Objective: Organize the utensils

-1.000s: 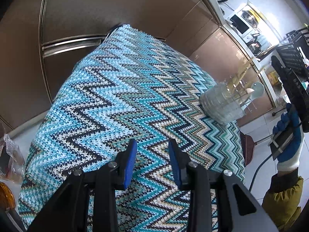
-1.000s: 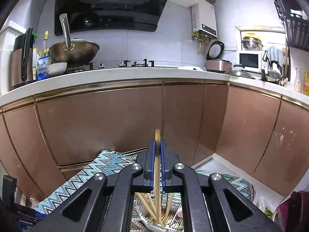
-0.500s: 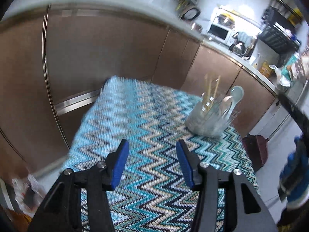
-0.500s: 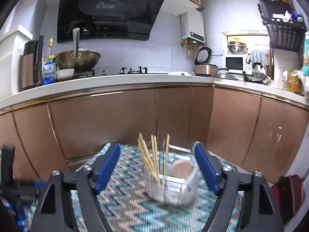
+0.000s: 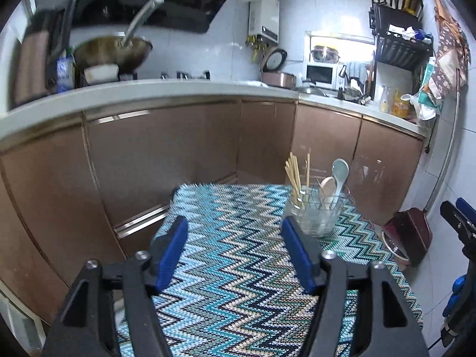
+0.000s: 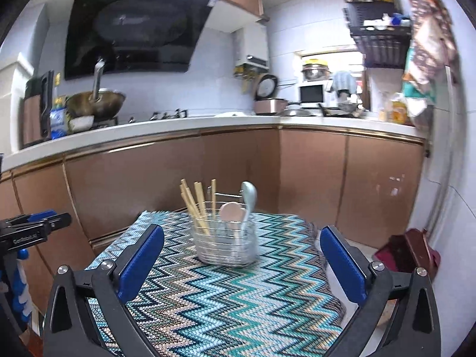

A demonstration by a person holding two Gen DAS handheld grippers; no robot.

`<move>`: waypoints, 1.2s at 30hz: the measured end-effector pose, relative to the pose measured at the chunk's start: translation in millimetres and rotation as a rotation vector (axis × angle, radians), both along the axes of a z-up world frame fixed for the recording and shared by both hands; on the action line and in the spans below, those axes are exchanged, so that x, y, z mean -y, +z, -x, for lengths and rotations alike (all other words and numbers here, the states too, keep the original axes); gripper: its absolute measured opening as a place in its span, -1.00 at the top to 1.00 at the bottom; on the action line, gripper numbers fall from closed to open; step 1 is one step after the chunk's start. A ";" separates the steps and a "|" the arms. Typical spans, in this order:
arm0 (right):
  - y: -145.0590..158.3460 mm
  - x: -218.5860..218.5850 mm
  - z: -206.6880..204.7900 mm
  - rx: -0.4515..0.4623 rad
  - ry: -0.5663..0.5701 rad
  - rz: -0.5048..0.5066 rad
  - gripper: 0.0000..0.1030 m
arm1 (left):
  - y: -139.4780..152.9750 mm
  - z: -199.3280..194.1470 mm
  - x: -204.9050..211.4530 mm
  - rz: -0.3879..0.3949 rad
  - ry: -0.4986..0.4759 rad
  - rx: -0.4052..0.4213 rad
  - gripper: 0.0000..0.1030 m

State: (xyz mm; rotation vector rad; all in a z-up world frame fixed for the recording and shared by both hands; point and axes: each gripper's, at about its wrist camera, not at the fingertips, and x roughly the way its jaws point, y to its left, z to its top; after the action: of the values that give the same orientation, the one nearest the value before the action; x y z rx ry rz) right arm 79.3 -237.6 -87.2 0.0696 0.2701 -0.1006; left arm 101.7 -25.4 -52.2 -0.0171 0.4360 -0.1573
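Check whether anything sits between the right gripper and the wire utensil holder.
Nothing visible does. The right gripper is open, and only bare zigzag cloth lies between it and the wire utensil holder, which holds the chopsticks and two spoons.

The left wrist view looks forward between its fingers (image 5: pixel 172 250), low over the zigzag cloth (image 5: pixel 238 267), holder (image 5: pixel 312 214) beyond the right finger; the right wrist view faces likewise, holder (image 6: pixel 226 244) nearer, centred between fingers (image 6: pixel 142 261); both share cloth, holder, cabinets (image 6: pixel 238 166).
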 end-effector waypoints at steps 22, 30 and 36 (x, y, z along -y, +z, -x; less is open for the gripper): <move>23.2 -17.8 53.1 0.095 -0.045 0.054 -0.99 | 36.2 72.5 -15.7 -0.066 0.113 0.167 -0.48; 24.8 -16.7 62.3 0.114 -0.047 0.046 -1.00 | 39.5 86.4 -11.7 -0.089 0.113 0.208 -0.48; 28.1 -21.9 68.8 0.125 -0.049 0.060 -1.00 | 41.1 95.9 -10.2 -0.091 0.109 0.226 -0.48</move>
State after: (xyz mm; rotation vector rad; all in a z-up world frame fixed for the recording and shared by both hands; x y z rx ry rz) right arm 10.5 -215.7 -59.0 0.0224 0.1400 -0.1529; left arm 5.7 -15.1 -11.1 0.0662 0.2159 -0.0312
